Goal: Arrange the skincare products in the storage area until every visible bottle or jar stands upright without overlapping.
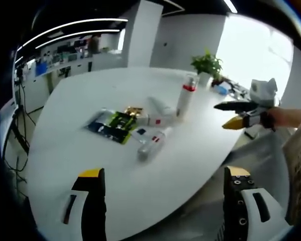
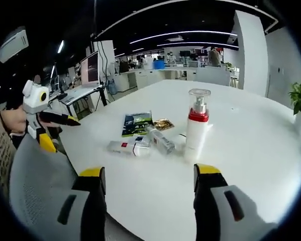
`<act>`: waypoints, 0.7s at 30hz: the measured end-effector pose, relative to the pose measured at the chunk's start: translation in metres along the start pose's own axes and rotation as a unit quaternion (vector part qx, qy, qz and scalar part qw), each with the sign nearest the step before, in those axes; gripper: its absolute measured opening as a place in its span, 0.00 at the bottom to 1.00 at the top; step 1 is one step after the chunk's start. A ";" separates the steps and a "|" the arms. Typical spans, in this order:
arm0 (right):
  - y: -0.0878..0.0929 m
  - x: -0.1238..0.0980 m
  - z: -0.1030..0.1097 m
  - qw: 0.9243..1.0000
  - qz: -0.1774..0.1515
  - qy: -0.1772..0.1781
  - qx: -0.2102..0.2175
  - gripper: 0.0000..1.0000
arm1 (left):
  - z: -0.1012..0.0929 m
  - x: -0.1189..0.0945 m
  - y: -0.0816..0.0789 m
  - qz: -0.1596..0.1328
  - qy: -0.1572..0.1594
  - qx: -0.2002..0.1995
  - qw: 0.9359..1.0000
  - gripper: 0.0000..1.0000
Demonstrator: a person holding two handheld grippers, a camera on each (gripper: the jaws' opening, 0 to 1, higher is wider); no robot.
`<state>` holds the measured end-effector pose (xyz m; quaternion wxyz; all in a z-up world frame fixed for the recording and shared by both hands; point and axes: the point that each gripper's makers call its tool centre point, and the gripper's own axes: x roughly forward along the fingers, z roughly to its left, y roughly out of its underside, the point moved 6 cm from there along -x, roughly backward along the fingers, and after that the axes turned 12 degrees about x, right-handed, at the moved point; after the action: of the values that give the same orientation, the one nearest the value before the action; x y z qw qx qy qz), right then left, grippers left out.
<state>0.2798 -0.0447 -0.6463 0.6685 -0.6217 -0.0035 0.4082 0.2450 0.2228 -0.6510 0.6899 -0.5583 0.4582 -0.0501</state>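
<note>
You are near the start. On the white surface (image 2: 251, 150) one pump bottle (image 2: 197, 125) with a red collar and clear cap already stands upright, and that is the only product I would count as done. Just beside its base, several pieces lie flat in a loose cluster: a clear tube-like bottle (image 2: 159, 139) on its side, a white carton with a red mark (image 2: 125, 147), a dark sachet pack (image 2: 136, 123) and a gold foil packet (image 2: 164, 123). Some of these touch or overlap, so you have to stand up each lying bottle and spread the cluster apart.

Your right claw (image 2: 149, 188) is spread wide and holds nothing, short of the products. Your left claw (image 1: 163, 188) is likewise wide and empty, well back from the cluster (image 1: 135, 128).

The left gripper view gives you the surface's far end: a potted plant (image 1: 207, 65) behind the upright bottle (image 1: 186, 95), and your right gripper coming in from the right. The right gripper view instead shows the bottle's pump head clearly, a grey chair back (image 2: 39, 186) below the surface edge, and a monitor (image 2: 90, 68) on a side desk.
</note>
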 end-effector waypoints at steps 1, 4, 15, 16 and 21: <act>-0.002 0.002 0.000 1.000 0.003 -0.001 -0.009 0.70 | 0.000 0.000 0.000 0.000 0.000 0.000 1.000 0.96; -0.010 0.011 0.001 0.999 0.012 -0.007 -0.037 0.68 | 0.000 0.000 0.000 -0.001 0.001 -0.001 1.000 0.96; -0.035 0.044 0.001 0.989 0.064 -0.012 -0.133 0.62 | 0.002 -0.001 -0.001 -0.007 0.002 -0.016 1.000 0.96; -0.037 0.046 0.001 0.988 0.064 -0.014 -0.142 0.61 | 0.002 -0.001 -0.001 -0.008 0.002 -0.018 1.000 0.96; -0.046 0.062 0.003 0.978 0.085 -0.025 -0.189 0.59 | 0.003 -0.002 -0.001 -0.011 0.002 -0.023 1.000 0.95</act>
<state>0.3443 -0.0031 -0.6380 0.5018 -0.7245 -0.0443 0.4704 0.2463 0.2253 -0.6489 0.6754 -0.5787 0.4545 -0.0491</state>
